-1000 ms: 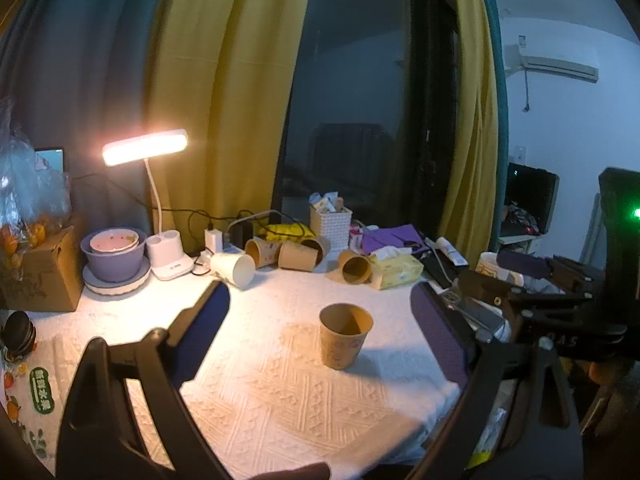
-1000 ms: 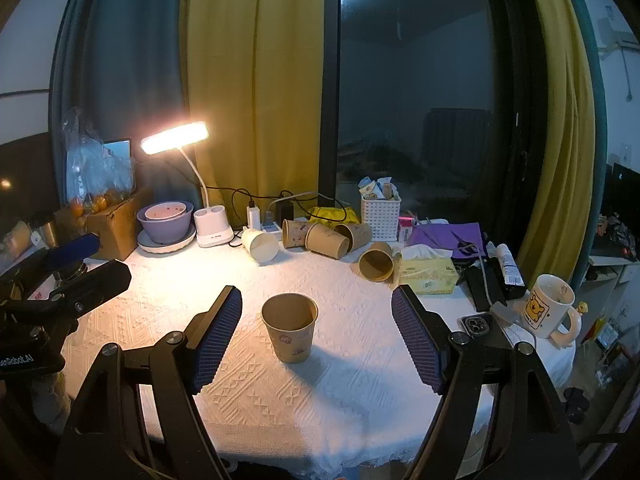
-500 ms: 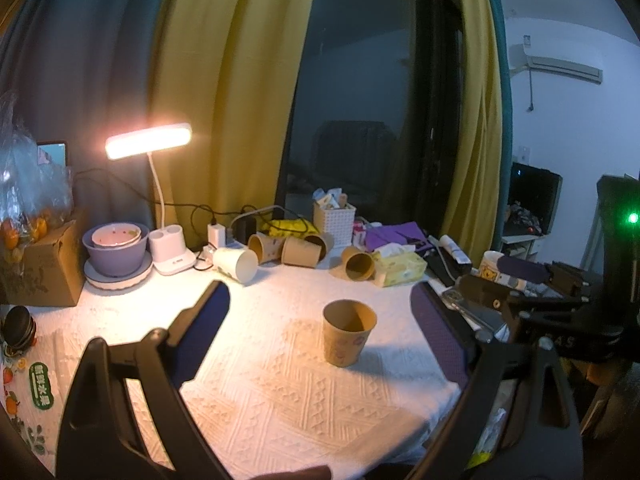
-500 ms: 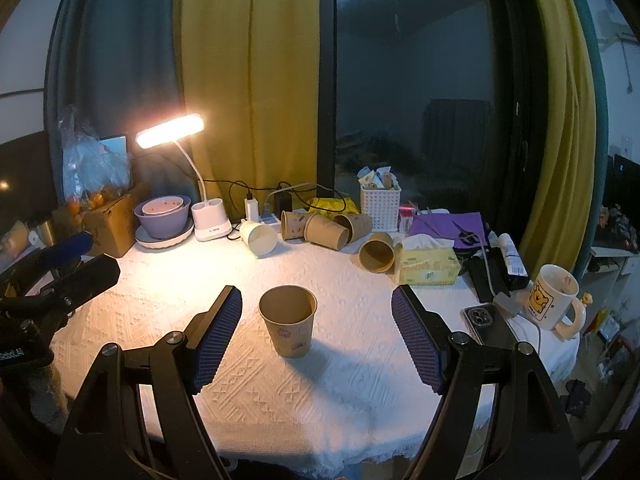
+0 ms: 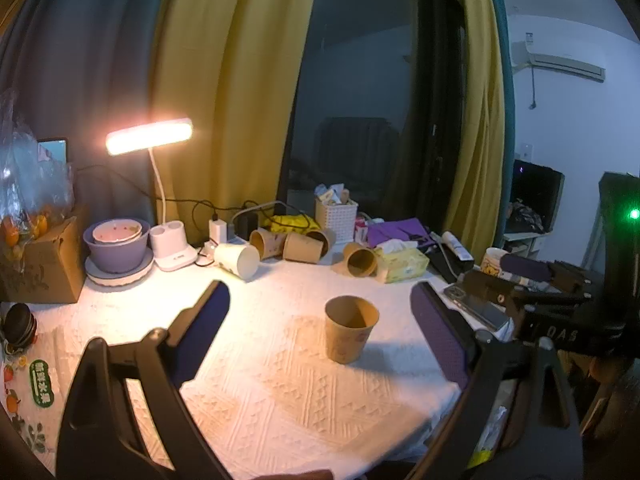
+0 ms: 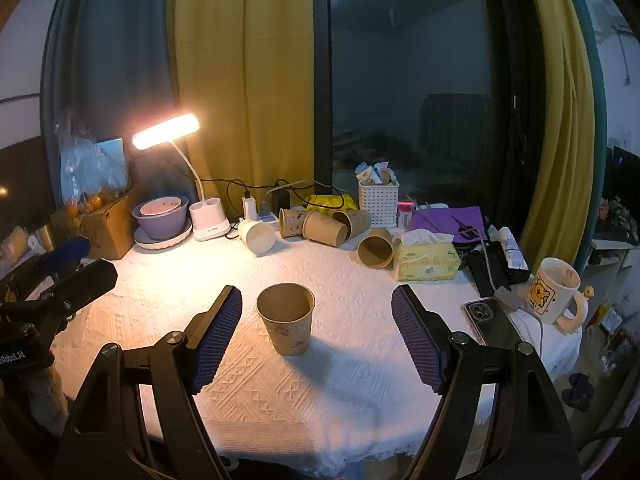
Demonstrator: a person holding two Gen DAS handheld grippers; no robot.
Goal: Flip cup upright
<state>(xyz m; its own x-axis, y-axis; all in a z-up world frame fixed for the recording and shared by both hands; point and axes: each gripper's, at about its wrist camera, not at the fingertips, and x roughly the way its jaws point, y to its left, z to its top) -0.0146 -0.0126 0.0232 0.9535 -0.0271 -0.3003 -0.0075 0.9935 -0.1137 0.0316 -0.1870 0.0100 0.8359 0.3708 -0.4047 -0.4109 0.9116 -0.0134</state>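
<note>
A brown paper cup [image 5: 349, 333] stands upright, mouth up, on the white tablecloth [image 5: 256, 380]; it also shows in the right wrist view [image 6: 287, 323]. My left gripper [image 5: 320, 338] is open and empty, held back from the cup. My right gripper [image 6: 316, 334] is open and empty, the cup standing just beyond its jaws, left of centre. The right gripper shows at the right edge of the left wrist view [image 5: 532, 280], and the left gripper at the left edge of the right wrist view [image 6: 68, 268].
Several brown cups [image 6: 324, 226] and a white cup [image 6: 258, 236] lie on their sides at the back. A lit desk lamp [image 6: 166, 132], purple bowl [image 6: 162, 212], tissue box [image 6: 426, 258], white basket [image 6: 378, 200], phone [image 6: 486, 318] and bear mug [image 6: 554, 290] ring the table.
Both grippers have drawn back slightly from the cup, which stays upright in place. Both remain open.
</note>
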